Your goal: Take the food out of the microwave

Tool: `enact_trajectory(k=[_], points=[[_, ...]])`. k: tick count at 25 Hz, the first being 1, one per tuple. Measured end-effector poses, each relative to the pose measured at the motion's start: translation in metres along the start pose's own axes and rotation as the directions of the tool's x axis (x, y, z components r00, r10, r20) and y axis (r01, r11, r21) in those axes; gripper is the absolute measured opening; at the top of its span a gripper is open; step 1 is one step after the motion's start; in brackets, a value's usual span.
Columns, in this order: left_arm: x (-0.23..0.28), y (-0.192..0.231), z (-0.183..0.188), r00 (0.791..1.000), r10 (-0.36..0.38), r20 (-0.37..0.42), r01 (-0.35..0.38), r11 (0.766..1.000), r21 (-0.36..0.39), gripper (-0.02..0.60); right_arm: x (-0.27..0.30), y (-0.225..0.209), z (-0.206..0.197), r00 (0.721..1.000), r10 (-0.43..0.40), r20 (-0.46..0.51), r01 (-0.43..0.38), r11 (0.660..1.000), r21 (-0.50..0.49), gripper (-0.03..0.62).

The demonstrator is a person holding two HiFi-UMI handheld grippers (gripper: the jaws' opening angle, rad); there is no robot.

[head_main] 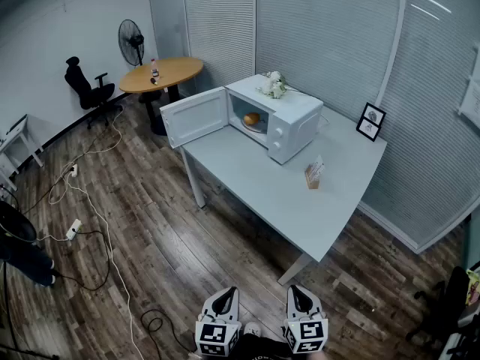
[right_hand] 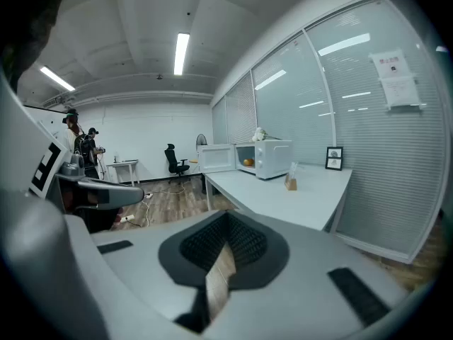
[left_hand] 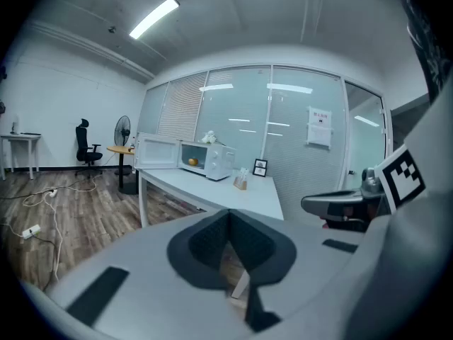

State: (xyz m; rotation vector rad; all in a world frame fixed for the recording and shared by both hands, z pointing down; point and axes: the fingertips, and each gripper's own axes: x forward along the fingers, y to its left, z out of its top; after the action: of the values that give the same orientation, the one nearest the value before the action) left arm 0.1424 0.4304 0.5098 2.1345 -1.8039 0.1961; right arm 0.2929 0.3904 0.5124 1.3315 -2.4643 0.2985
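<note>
Wooden floor (head_main: 150, 223) fills the near ground, and both claws hang low over it, well short of the table (head_main: 277, 193). We hold the left claw (head_main: 223, 297) and the right claw (head_main: 300, 295) side by side, each pointing a little downward. Each one's own view shows its jaws closed together with nothing between them, left (left_hand: 228, 225) and right (right_hand: 228, 222) alike.

Ahead of us the table's near corner points our way, and its long left edge runs on toward the microwave (head_main: 289, 122) at the far left corner. A small card stand (head_main: 313, 175) sits mid-table, nearer the right edge, clear of our likely path.

The door (head_main: 195, 117) stands swung out past the far left corner, over the floor. The food (head_main: 252, 118), a rounded orange-brown lump with no clear long axis, lies inside the cavity, which faces the left edge. It is far ahead and slightly left of both claws. We judge the left claw marginally nearer. Loose cables (head_main: 82, 201) lie further left, so the floor along that edge looks open.
</note>
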Motion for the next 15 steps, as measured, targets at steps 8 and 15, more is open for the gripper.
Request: enact_trajectory(k=[8, 15], points=[[0.009, -0.011, -0.007, 1.0, 0.025, 0.001, -0.025, 1.0, 0.004, 0.008, 0.006, -0.018, -0.002, 0.999, 0.03, 0.032, -0.031, 0.999, 0.035, 0.003], [0.02, -0.001, -0.01, 0.998, 0.058, 0.0, -0.058, 0.998, -0.018, 0.008, 0.02, -0.014, -0.005, 0.997, 0.081, 0.017, -0.082, 0.996, 0.032, 0.003]])
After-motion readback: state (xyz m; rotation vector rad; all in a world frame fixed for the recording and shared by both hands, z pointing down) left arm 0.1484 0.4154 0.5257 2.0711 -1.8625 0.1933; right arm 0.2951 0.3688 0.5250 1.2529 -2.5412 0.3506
